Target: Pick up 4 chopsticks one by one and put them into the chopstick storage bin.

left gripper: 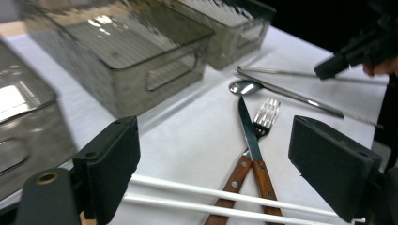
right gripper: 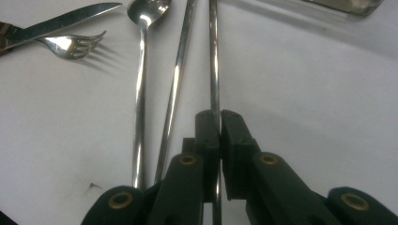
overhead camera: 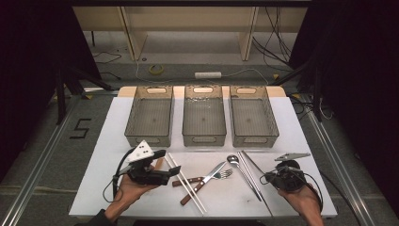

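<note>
Metal chopstick (right gripper: 214,56) pinched between pads of your right gripper (right gripper: 219,117), jaws nearly together on it; rod lies flat on table (overhead camera: 117,122), just right of second metal chopstick (right gripper: 176,75), spoon (right gripper: 142,65) one further left. Fork (right gripper: 70,46) and knife (right gripper: 61,19) left of spoon. Your left gripper (left gripper: 213,159) wide open, nothing held, hovering over white chopsticks (left gripper: 220,199). Three grey bins (overhead camera: 203,117) beyond chopstick's far end.
</note>
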Demonstrator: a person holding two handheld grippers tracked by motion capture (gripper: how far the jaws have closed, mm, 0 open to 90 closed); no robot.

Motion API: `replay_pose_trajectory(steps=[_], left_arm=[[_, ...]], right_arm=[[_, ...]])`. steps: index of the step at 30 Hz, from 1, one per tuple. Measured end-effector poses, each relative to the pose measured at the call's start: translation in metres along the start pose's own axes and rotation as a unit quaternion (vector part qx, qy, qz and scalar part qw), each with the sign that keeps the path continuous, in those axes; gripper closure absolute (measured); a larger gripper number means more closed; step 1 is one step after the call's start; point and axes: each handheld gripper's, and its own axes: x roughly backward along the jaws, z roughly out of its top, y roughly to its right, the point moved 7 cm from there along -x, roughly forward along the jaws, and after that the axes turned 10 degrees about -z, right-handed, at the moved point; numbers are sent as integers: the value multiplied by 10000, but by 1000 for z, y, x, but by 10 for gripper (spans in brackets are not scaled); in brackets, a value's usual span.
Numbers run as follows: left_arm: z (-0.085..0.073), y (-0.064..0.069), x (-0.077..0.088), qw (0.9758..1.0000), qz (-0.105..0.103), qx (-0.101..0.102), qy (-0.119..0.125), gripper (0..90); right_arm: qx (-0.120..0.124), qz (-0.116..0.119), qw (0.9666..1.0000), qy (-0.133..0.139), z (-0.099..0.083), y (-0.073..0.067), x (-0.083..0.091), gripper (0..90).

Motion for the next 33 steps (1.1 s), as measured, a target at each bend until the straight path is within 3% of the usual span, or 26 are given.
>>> replay_pose_trajectory(steps=[8,18,25,30,33], left_arm=[[6,6,-37,9975,-170,-386,-558,163],[13,16,-81,9906,-549,-647,-1074,166],[12,21,-94,9862,-640,-793,-1303,166],[12,21,-98,9838,-680,-879,-1409,166],[11,22,-100,9818,-747,-906,-1494,167]], right_arm=[[89,30,9999,53,3,-1,5,870],[156,48,9997,166,8,-2,13,870],[307,119,9988,370,15,-6,21,871],[497,286,9973,459,20,-19,24,870],[723,515,9946,534,25,-35,23,870]])
